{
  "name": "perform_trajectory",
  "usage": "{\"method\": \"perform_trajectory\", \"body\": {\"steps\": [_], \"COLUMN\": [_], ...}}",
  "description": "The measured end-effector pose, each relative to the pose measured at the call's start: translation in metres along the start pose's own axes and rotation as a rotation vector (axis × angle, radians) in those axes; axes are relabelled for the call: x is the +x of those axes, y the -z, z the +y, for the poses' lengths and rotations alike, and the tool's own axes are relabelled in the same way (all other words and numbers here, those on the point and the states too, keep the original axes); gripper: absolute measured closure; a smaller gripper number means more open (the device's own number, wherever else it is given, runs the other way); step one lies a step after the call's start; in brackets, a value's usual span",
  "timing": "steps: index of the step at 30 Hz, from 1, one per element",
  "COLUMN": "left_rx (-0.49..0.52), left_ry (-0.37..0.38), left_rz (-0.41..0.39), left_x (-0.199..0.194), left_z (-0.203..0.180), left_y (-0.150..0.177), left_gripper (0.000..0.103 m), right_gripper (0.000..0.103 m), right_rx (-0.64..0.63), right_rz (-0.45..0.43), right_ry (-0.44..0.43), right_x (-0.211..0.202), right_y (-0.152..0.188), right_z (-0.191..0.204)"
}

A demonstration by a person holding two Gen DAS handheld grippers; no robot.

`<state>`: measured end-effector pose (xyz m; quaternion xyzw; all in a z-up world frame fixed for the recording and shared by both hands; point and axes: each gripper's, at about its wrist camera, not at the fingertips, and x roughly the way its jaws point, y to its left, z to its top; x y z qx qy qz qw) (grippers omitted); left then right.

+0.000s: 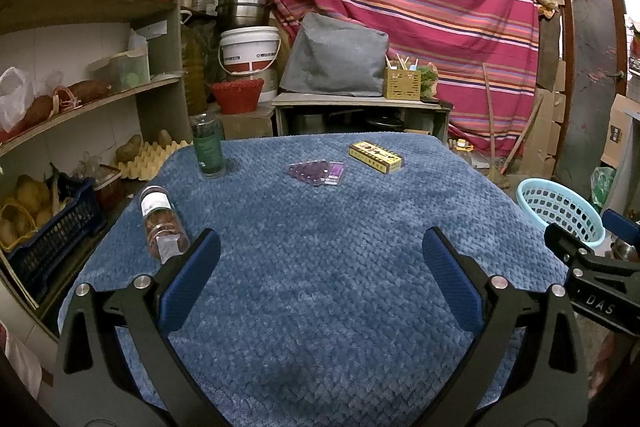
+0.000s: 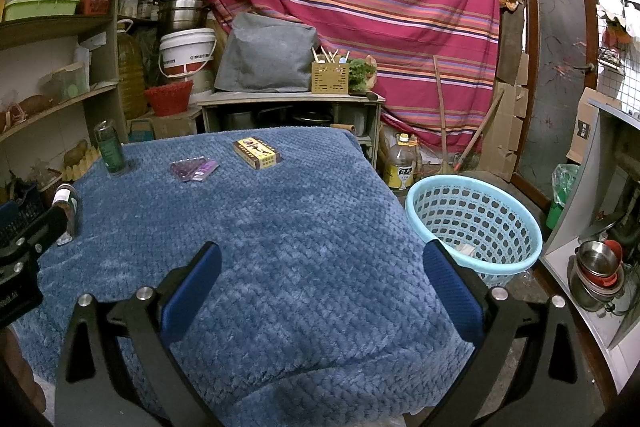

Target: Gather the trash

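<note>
Blue-padded, the left gripper (image 1: pixel 320 267) is held wide open and empty; the near-left lying jar (image 1: pixel 163 223) could be rolled off the surface (image 1: pixel 320 307).

Seen from the right wrist, the right gripper (image 2: pixel 320 275) is likewise spread empty, and the far yellow box (image 2: pixel 256 151) could be dropped short of the basket (image 2: pixel 516 259) at right.

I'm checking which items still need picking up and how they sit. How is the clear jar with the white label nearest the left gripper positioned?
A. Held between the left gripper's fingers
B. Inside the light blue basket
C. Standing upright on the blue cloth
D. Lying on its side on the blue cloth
D: the clear jar lies on its side on the blue cloth, just beyond the open left gripper.
</note>
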<state>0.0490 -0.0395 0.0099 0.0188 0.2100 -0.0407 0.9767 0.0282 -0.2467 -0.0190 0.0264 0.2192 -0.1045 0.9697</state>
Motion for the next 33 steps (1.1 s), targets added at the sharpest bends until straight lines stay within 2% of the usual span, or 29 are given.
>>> {"method": "perform_trajectory", "body": {"steps": [33], "left_rx": [0.004], "left_ry": [0.002], "left_rz": [-0.001], "left_x": [-0.0012], "left_z": [-0.0005], "left_y": [-0.0041], "left_gripper": [0.005], "right_gripper": [0.005], "right_rx": [-0.002], "right_rz": [-0.001], "right_ry": [0.003], "right_x": [0.0013], "right_y": [0.0028], "right_z": [-0.002]}}
